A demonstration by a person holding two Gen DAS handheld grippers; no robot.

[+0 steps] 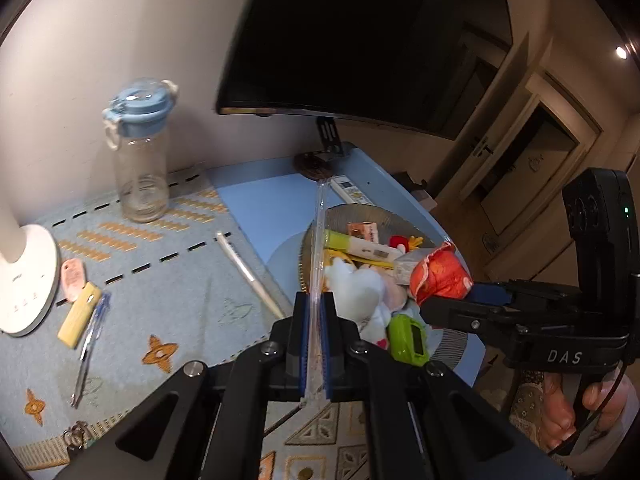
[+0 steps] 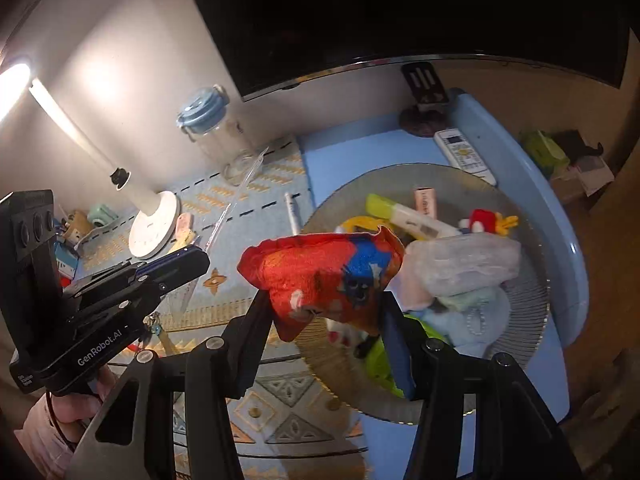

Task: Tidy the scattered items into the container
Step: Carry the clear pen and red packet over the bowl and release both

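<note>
The container is a ribbed glass plate [image 2: 532, 280], also in the left wrist view [image 1: 360, 213], holding a white plush [image 1: 356, 284], a green gadget [image 1: 410, 338], a highlighter [image 2: 416, 220] and other small items. My left gripper [image 1: 314, 300] is shut on a clear plastic ruler [image 1: 319, 236] that points out over the plate's left rim. My right gripper [image 2: 324, 312] is shut on a crinkled red snack packet [image 2: 320, 272], held above the plate's near side; it also shows in the left wrist view [image 1: 440, 274].
On the patterned mat lie a white pen [image 1: 248, 272], a blue pen [image 1: 90, 340], a yellow eraser [image 1: 78, 314], a pink tag [image 1: 73, 278] and keys [image 1: 76, 438]. A lamp base [image 1: 24, 276], a water bottle [image 1: 140, 148], a remote [image 2: 464, 154] and a monitor [image 1: 360, 40] stand behind.
</note>
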